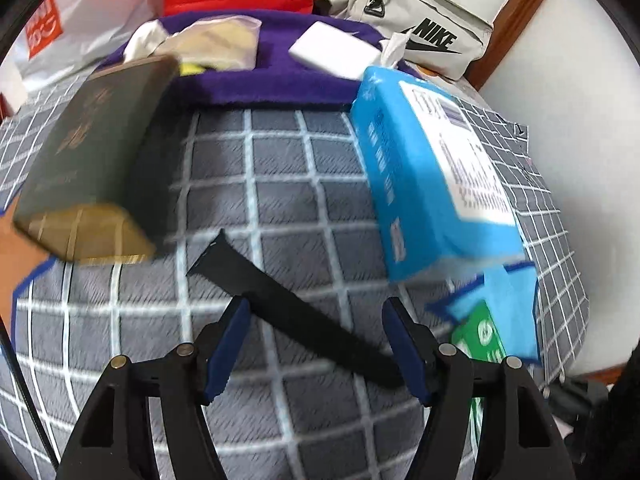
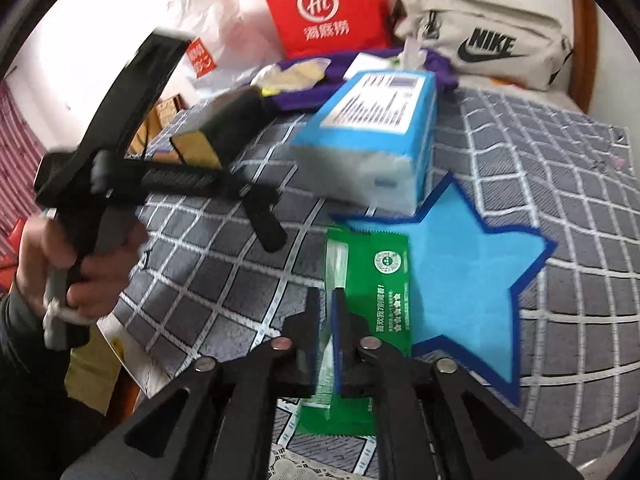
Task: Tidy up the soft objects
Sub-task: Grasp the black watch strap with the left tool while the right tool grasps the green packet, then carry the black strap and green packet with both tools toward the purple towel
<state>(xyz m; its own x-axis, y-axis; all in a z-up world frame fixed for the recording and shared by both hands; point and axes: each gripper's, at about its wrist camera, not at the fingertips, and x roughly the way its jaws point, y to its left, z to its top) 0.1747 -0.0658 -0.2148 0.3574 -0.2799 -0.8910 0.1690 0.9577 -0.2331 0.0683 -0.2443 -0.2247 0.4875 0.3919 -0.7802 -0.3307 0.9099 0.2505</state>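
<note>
My left gripper [image 1: 315, 308] is shut on a black strap [image 1: 288, 312], which runs slantwise between the blue pads. One end sits against the right pad and the other juts past the left fingertip, above the grey checked bedspread [image 1: 280, 184]. In the right wrist view the strap [image 2: 266, 228] hangs from that gripper, held by a hand [image 2: 92, 264]. My right gripper [image 2: 327, 292] stands a slit apart over a green packet [image 2: 376, 292], whose clear edge lies in the gap. The packet rests partly on a blue star-shaped mat [image 2: 468, 276].
A blue tissue pack [image 1: 432, 176] lies to the right and a dark box with a gold end [image 1: 88, 160] to the left. Behind them a purple felt tray [image 1: 260, 84] holds a white block [image 1: 332, 52] and a plastic bag. A red bag [image 2: 324, 4] and a Nike pouch [image 2: 488, 44] stand at the back.
</note>
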